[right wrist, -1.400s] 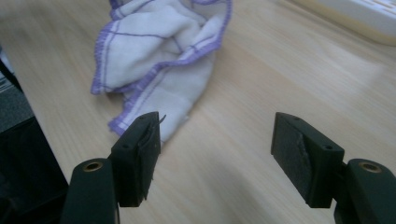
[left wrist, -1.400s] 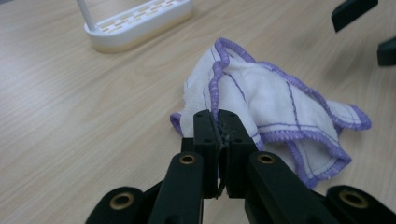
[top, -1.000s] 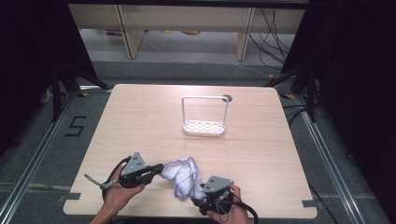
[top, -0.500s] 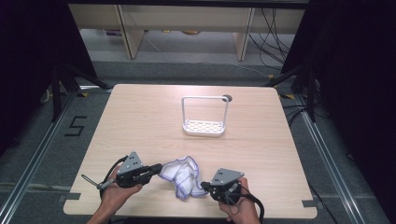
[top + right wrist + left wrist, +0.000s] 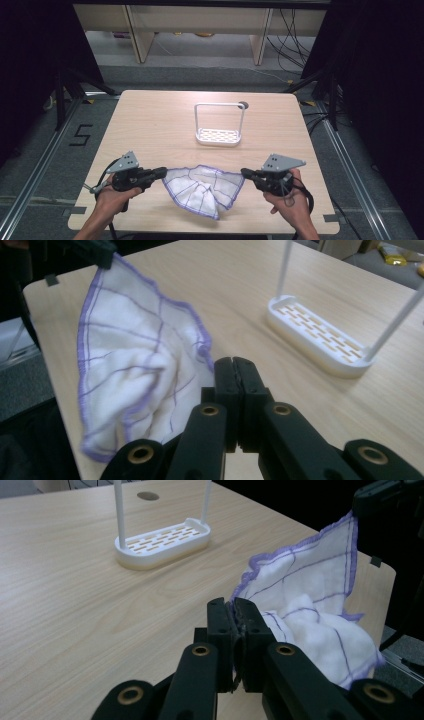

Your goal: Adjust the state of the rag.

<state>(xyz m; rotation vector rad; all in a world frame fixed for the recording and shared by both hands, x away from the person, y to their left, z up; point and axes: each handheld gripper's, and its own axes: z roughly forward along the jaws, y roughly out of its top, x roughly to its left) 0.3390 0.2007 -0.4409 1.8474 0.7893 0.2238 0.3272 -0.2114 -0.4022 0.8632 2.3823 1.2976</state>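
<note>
Here the cloth (image 5: 202, 190) hangs between the two grippers, over the near part of the bench (image 5: 150, 125), and its lower folds seem to rest on the wood close to the near edge. The left gripper (image 5: 162, 173) is clenched on the left corner of the cloth, and the right gripper (image 5: 245, 173) is clenched on the right corner, so the upper hem is stretched almost straight between them. In the left gripper view the purple hem goes in between the closed jaws; in the right gripper view the jaws are pressed together, with the hem just at their left side.

The bench is of light wood with a fine grain, and it has a small round hole (image 5: 243, 105) near its far edge. Around it the floor is grey, with black frame legs at both sides and many cables behind on the right.

A white rack (image 5: 219, 135) with a slotted base and a thin upright handle stands on the far half of the bench, well apart from the cloth. Nothing stands between them.

The cloth is white, with thin purple lines in squares and a purple wavy border. Its middle is bunched and thick.
</note>
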